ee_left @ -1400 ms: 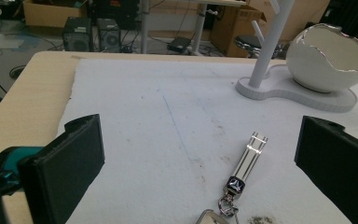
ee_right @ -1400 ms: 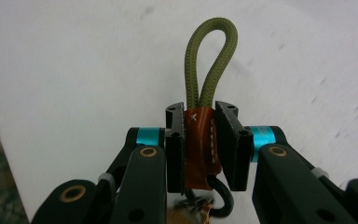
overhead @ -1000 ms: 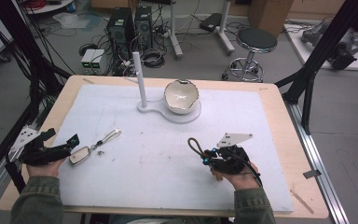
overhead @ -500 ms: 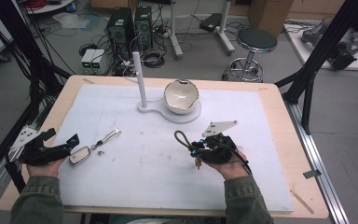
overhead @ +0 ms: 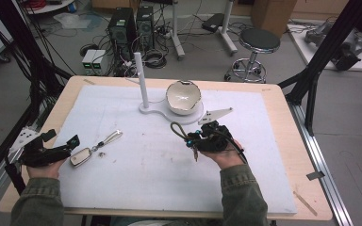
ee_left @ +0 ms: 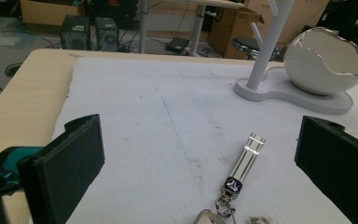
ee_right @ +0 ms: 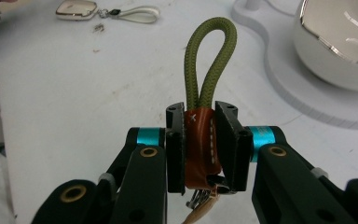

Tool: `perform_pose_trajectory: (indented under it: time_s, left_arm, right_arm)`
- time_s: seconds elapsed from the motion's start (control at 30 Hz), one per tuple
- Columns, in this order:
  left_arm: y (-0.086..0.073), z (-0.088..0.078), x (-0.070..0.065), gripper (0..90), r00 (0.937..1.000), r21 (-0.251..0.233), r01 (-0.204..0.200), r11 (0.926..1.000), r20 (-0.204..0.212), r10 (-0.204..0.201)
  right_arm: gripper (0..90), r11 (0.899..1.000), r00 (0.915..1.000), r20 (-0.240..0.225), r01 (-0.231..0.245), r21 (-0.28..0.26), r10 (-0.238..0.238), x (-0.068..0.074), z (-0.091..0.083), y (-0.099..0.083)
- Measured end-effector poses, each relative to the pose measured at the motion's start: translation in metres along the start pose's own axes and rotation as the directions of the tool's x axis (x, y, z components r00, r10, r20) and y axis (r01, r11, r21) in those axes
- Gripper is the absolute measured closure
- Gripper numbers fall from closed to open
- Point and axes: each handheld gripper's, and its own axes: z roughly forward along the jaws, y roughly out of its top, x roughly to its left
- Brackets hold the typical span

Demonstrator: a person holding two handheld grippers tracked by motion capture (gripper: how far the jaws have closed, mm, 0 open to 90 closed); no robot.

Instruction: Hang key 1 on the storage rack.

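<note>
My right gripper [overhead: 194,140] [ee_right: 203,140] is shut on a keychain [ee_right: 209,70] with an olive rope loop and a brown leather band. Its loop [overhead: 176,129] points toward the white stand [overhead: 143,109], and small keys hang under the jaws. It hovers over the mat just in front of the egg-shaped bowl [overhead: 183,96] [ee_right: 340,42]. My left gripper [overhead: 70,148] rests open at the mat's left edge. A silver car key fob [overhead: 80,157] [ee_left: 209,218] with a metal strap [ee_left: 247,154] lies on the mat between its jaws, untouched.
A white mat [overhead: 146,179] covers the wooden table [overhead: 283,108]. The stand's upright post [overhead: 141,80] [ee_left: 265,42] rises beside the bowl [ee_left: 326,60]. Beyond the table's far edge stand a stool [overhead: 259,42], computer cases and cables.
My right hand has carried the keychain up and to the left, from the right side of the mat to just in front of the bowl. The left hand has stayed put.
</note>
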Motion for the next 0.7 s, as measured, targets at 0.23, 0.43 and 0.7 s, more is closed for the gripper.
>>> perform_pose_trajectory:
  time_s: [0.23,0.43,0.7]
  left_arm:
    - [0.0,0.0,0.001,1.7,1.0,0.0,0.002,1.0,0.0,-0.002]
    - [0.0,0.0,0.001,1.7,1.0,-0.004,0.004,1.0,0.0,-0.004]
    - [0.0,0.0,0.001,1.7,1.0,-0.005,0.005,1.0,0.0,-0.005]
  right_arm:
    - [74.2,1.0,0.9999,-0.01,0.012,-0.014,-0.013,-0.006,0.0,0.02]
    - [74.2,1.0,0.9994,-0.024,0.025,-0.013,-0.025,-0.006,0.004,0.038]
    - [74.2,0.999,0.9988,-0.031,0.039,0.011,-0.039,-0.006,0.014,0.059]
